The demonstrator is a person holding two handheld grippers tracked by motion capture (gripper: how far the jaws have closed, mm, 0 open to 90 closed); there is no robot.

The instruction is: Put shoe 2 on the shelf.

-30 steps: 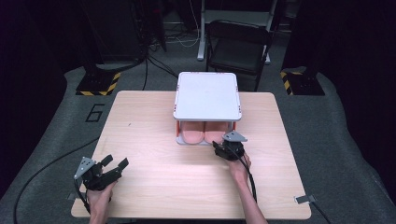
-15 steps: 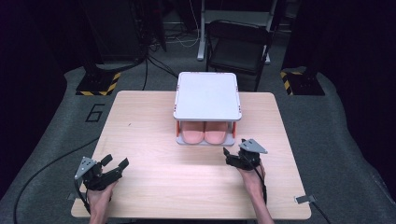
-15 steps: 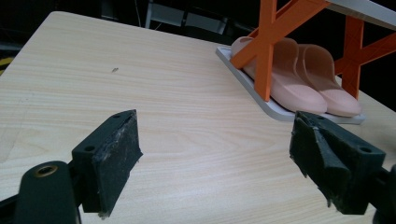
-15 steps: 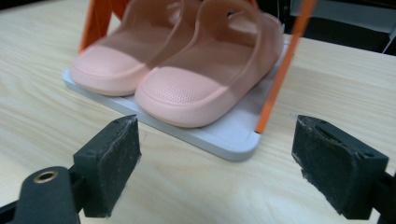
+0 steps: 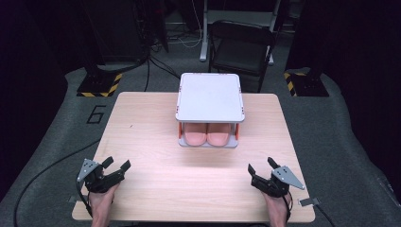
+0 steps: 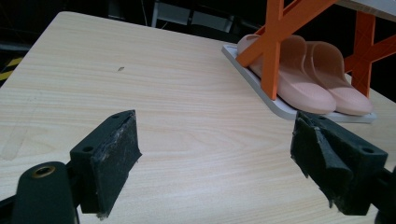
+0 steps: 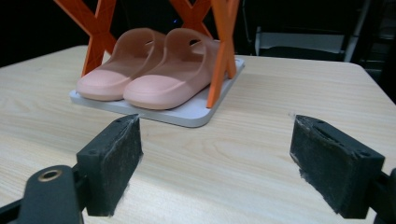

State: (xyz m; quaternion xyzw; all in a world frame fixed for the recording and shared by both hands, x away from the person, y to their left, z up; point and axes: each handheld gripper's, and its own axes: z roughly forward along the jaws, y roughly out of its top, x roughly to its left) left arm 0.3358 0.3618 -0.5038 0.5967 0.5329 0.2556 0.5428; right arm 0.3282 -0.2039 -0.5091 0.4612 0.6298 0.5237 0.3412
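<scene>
1. The wooden tabletop [image 5: 156,142] carries a two-tier shoe rack [image 5: 210,97] with a white top shelf, orange cross-braced legs and a white base tray, standing at the far middle of the tabletop.
2. A pair of pink slippers [image 5: 207,136] sits side by side on the rack's base tray, under the top shelf, toes toward the person.
3. What has changed: a second ago the right gripper [image 5: 261,171] was right at the rack's front, by the right slipper; it has since pulled back toward the near right corner, well away from the rack. Its fingers have just been opening and now stand spread with nothing between them.
4. This suggests the right slipper has been released on the tray and the placing step is probably finished.
5. The left gripper [image 5: 116,168] rests near the near left corner, unmoved, its fingers spread and empty.
6. In both gripper views the slippers lie ahead of the fingers, well apart from them, with bare tabletop between.
</scene>
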